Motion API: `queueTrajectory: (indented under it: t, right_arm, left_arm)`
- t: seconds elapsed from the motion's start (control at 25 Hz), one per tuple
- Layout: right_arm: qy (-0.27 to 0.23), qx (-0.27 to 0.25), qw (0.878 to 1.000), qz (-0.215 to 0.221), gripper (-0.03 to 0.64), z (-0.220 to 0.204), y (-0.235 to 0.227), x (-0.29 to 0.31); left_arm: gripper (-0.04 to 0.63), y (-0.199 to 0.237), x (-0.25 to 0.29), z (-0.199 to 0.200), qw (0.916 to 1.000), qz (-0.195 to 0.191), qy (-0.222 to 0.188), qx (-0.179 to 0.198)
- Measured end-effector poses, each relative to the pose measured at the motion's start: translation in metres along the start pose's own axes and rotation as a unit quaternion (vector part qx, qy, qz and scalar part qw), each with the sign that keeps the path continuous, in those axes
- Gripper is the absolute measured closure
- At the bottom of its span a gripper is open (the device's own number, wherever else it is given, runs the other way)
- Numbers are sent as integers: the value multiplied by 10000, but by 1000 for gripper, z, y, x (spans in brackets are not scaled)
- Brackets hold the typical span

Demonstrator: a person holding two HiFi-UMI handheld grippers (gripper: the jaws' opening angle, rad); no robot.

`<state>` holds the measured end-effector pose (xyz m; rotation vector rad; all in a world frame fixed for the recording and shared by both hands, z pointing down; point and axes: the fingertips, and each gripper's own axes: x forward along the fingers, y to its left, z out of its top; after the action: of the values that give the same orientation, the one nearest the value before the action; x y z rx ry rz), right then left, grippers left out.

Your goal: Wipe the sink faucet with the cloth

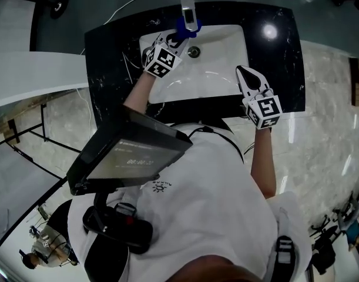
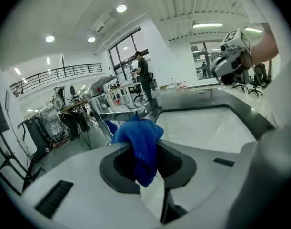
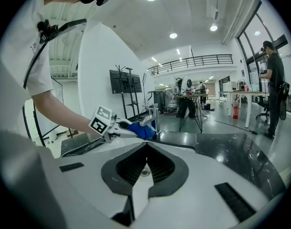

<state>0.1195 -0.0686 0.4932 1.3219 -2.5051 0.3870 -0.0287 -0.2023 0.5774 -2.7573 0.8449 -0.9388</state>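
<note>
The chrome faucet (image 1: 188, 6) stands at the far rim of the white sink (image 1: 226, 46). My left gripper (image 1: 177, 39) reaches over the basin's far left part and is shut on a blue cloth (image 1: 183, 28), which is bunched against the faucet's base. In the left gripper view the cloth (image 2: 138, 140) hangs between the pads, with the faucet (image 2: 120, 109) just beyond it. My right gripper (image 1: 241, 71) hovers over the sink's right edge, shut and empty. From the right gripper view (image 3: 146, 146) I see the cloth (image 3: 141, 130) pressed to the faucet (image 3: 152, 116).
The sink is set in a black marble counter (image 1: 114, 57). The drain (image 1: 194, 52) lies just below the faucet. A white table (image 1: 32, 78) stands to the left. A person (image 2: 143, 75) stands far off by desks.
</note>
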Motion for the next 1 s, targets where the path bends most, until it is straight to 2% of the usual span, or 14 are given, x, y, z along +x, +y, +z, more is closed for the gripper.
queueTrajectory:
  t: [0.2,0.32,0.48,0.76,1.0]
  right_arm:
    - [-21,1,9999,110,612,-2,3,8]
    - [-59,-11,9999,132,612,2,2,11]
    - [-79,-17,9999,93,612,5,-3,9]
    - [-39,4,10000,49,612,4,-2,6]
    - [1,-7,10000,31,612,1,-5,3]
  left_arm:
    - [526,-38,-34,-1,9998,-121,-119,111]
    - [526,-49,-40,-21,9999,-123,80,-64]
    - [526,-15,-29,-36,9982,187,273,-504]
    - [526,47,18,-8,9986,203,375,-325]
    - [526,38,31,-3,9991,-1,195,-387]
